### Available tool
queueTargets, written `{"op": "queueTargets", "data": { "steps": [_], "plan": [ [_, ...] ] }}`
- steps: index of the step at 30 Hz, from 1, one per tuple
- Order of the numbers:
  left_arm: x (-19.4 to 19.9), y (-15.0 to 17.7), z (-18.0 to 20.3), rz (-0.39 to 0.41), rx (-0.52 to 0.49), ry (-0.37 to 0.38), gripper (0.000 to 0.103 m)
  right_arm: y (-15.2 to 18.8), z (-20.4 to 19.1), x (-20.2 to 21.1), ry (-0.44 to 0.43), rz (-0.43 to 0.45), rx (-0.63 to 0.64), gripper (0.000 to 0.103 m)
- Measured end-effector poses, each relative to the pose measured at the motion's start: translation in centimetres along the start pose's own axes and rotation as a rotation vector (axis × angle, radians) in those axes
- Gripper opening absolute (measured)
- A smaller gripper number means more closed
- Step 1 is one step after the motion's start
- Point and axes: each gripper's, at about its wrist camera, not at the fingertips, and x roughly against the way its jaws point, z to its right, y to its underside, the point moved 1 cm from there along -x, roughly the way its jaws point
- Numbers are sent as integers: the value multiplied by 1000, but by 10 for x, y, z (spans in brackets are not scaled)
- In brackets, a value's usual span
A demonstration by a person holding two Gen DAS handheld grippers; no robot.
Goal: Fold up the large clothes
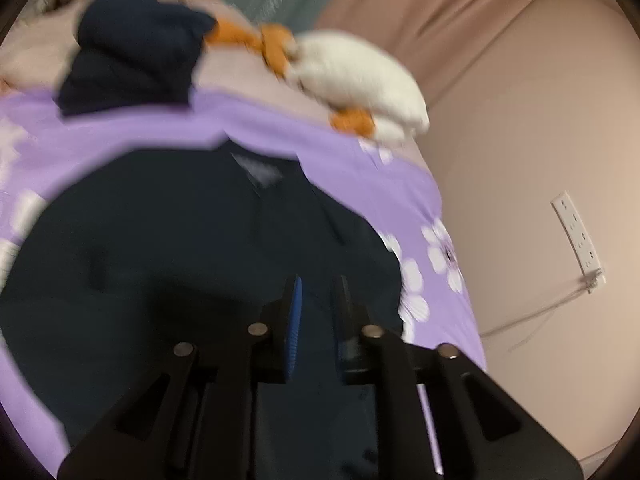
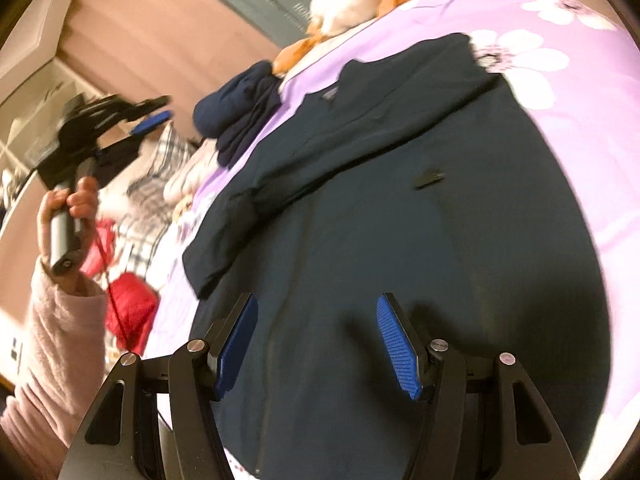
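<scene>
Fabric of a large dark navy garment (image 2: 400, 220) fills the middle of both views, spread flat on a bed covered by a lilac sheet with white flowers (image 2: 560, 60); its collar points to the upper middle of the right wrist frame and one sleeve (image 2: 224, 232) is folded in across the body at centre left. The right gripper (image 2: 318, 344) hovers over the garment's lower part, its blue-padded jaws standing apart with nothing between them. The left gripper (image 1: 316, 332) shows nearly closed jaws with only a narrow gap, and no cloth is pinched between them; in the right wrist frame it appears at upper left (image 2: 154, 114), raised off the bed and held by a hand (image 2: 70, 216) in a pink fleece sleeve (image 2: 56, 340). A bundled dark blue cloth (image 1: 132, 48) and a white and orange plush toy (image 1: 352, 76) lie beyond the collar. Red fabric (image 2: 132, 312) lies at the left edge.
</scene>
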Motion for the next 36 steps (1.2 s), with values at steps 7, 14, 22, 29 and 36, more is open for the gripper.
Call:
{"op": "queueTargets", "data": {
  "steps": [7, 14, 22, 29, 36],
  "plan": [
    [-34, 31, -21, -61, 100, 62, 61, -21, -9, -26, -46, -66, 55, 71],
    [50, 54, -103, 117, 190, -80, 95, -67, -54, -115, -166, -171, 90, 75],
    [141, 102, -190, 244, 289, -179, 96, -102, -116, -221, -251, -254, 151, 79],
    [172, 142, -239, 263, 375, -215, 96, -99, -126, -267, -232, -359, 118, 79],
    [176, 159, -260, 252, 422, -179, 96, -94, -144, -282, -146, -430, 244, 34]
  ]
}}
